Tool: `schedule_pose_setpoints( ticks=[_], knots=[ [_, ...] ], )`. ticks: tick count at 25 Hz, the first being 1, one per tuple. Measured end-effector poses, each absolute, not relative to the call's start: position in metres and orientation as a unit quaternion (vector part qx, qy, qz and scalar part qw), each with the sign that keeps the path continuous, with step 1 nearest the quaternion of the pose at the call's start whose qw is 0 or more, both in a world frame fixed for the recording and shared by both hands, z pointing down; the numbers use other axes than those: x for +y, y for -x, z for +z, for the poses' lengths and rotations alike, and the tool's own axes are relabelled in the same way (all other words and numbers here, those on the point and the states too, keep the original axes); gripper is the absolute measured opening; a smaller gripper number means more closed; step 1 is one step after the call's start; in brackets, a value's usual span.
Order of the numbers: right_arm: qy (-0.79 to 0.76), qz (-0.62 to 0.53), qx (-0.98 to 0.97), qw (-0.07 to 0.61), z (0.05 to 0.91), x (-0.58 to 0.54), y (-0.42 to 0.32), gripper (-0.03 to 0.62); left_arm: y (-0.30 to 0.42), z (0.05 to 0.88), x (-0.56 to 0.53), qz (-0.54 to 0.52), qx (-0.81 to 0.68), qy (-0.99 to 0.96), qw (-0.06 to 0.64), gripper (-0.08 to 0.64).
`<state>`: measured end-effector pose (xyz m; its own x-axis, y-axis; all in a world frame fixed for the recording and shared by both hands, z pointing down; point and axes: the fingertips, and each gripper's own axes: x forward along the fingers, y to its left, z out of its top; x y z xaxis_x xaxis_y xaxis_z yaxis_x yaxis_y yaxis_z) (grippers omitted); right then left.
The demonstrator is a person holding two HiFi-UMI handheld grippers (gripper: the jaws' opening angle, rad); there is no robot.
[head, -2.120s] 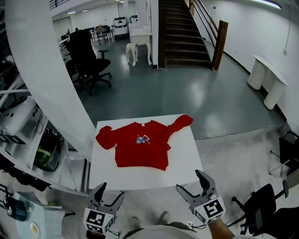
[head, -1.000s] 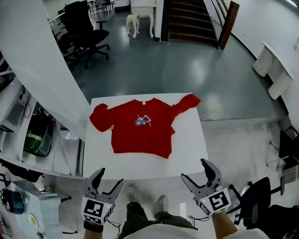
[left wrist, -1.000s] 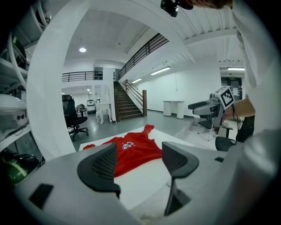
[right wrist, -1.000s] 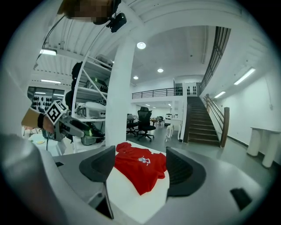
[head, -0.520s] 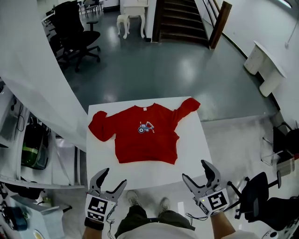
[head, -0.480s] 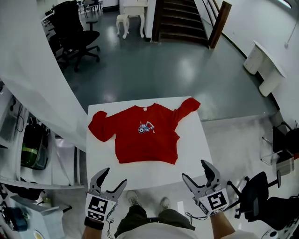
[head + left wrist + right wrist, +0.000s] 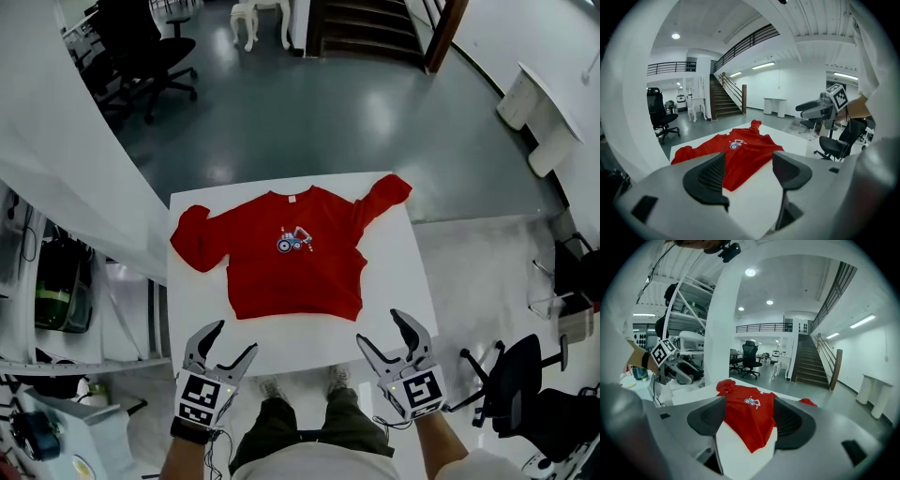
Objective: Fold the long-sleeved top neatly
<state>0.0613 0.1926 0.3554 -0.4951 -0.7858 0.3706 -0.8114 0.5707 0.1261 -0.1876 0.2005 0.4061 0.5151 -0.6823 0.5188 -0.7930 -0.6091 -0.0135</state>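
- The jaws of the left gripper (image 7: 232, 339) stand wide apart with nothing between them. Those of the right gripper (image 7: 382, 330) are also wide and empty, though they have just been closing a little.
- Both grippers hang at the near edge of the square white worktop (image 7: 398, 305), clear of the cloth, pointing forward and somewhat down.
- The red long-sleeved top (image 7: 291, 272) lies flat and face up in the middle of the worktop, straight ahead of both pairs of jaws. Its hem (image 7: 295, 312) is towards the person and its collar (image 7: 289, 197) at the far side.
- The body runs away from the grippers and the sleeve line runs across them. The left gripper sits near the hem's left corner and the right gripper near its right corner, about equally close, so I judge either hand could start on its own side.
- The sleeve on the left side (image 7: 192, 246) is bunched and doubled back near the worktop's left edge. The sleeve on the right side (image 7: 386, 195) slants out to the far right corner.
- The cloth looks like a soft, matt knit, limp and lightly rippled along its right side. A small blue tractor print (image 7: 293, 240) sits on the chest.
- The worktop is smooth and hard, so pinching the thin fabric edge will probably call for a low, flat approach.
- The jaws are grey moulded plastic with ribbed inner pads (image 7: 710, 176).
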Motion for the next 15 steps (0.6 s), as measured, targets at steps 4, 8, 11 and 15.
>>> schedule_pose_setpoints(
  ticks=[4,8,11,15],
  knots=[
    [-0.435,0.045,-0.873,0.215,0.385,0.180,-0.069,0.312,0.182,0.427,0.192,0.265,-0.442,-0.846,0.135,0.314],
    [-0.414,0.049,-0.879,0.234,0.411,0.170,-0.076,0.290,0.181,0.453,0.182,0.289,-0.452,-0.832,0.141,0.302],
    [-0.398,0.052,-0.880,0.252,0.433,0.164,-0.078,0.281,0.181,0.475,0.177,0.315,-0.453,-0.821,0.147,0.291],
    [-0.386,0.065,-0.881,0.267,0.456,0.160,-0.076,0.267,0.183,0.501,0.173,0.339,-0.451,-0.811,0.157,0.271]
  ],
)
